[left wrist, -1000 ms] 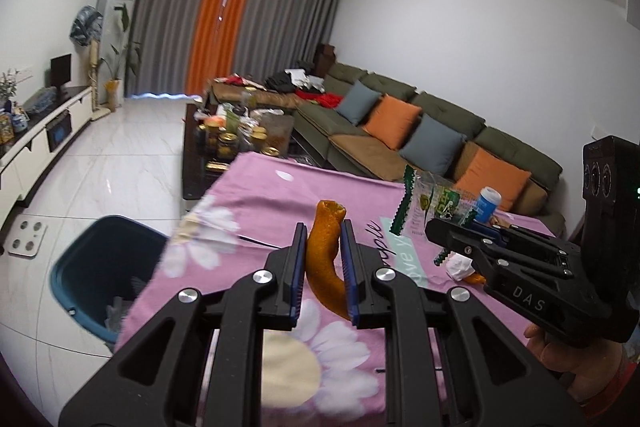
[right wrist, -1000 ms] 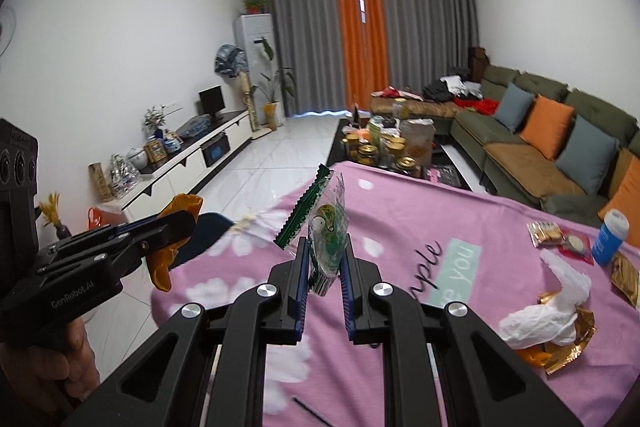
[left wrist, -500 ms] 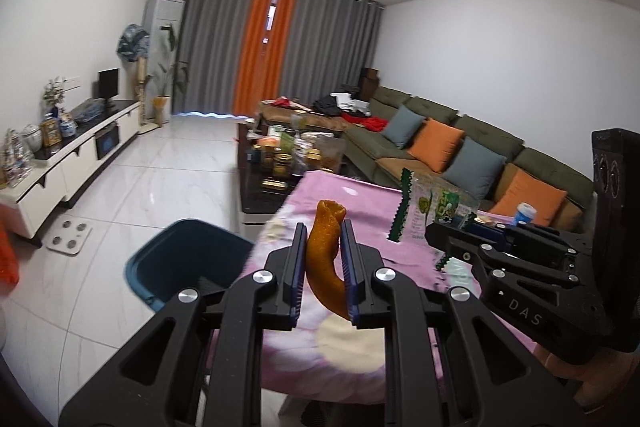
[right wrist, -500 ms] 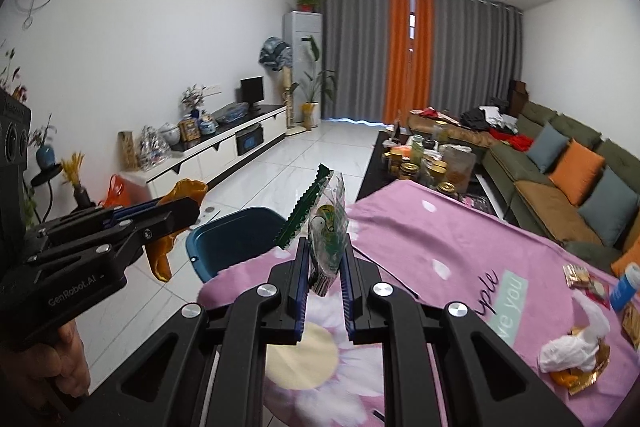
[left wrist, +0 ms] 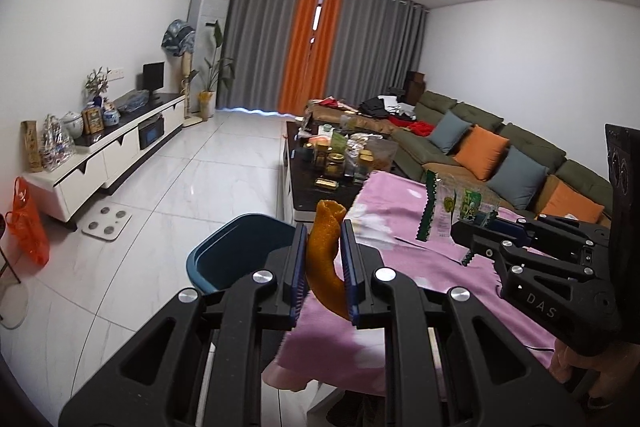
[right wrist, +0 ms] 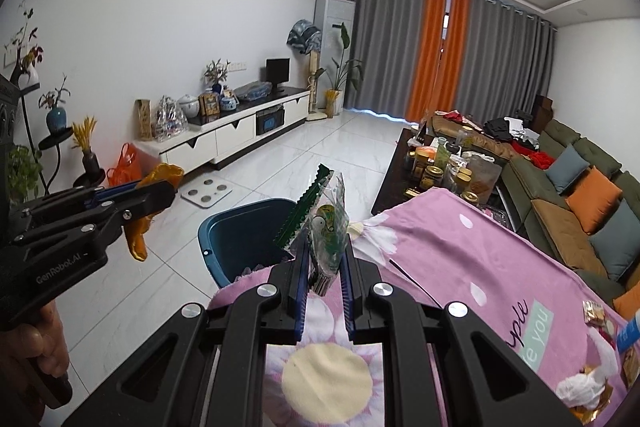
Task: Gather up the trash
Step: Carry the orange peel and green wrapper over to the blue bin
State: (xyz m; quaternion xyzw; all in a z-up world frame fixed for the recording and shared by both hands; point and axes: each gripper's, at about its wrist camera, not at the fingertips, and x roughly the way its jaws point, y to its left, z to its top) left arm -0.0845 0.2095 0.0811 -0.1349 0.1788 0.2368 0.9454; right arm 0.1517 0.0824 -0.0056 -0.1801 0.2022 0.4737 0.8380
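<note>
I note my left gripper [left wrist: 323, 267] fingers clenched on an orange wrapper [left wrist: 326, 259] and my right gripper [right wrist: 324, 263] fingers on a green-edged clear packet [right wrist: 326, 227], both near the teal bin [right wrist: 244, 231] left of the counter [right wrist: 460, 267].

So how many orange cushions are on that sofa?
3 visible on the green sofa: one toward its far end beside a grey cushion, one nearer the camera, and one at the near end, mostly cut off. Others may be hidden.

Both tools [left wrist: 323, 267] nearer bin [left wrist: 240, 247]
</note>
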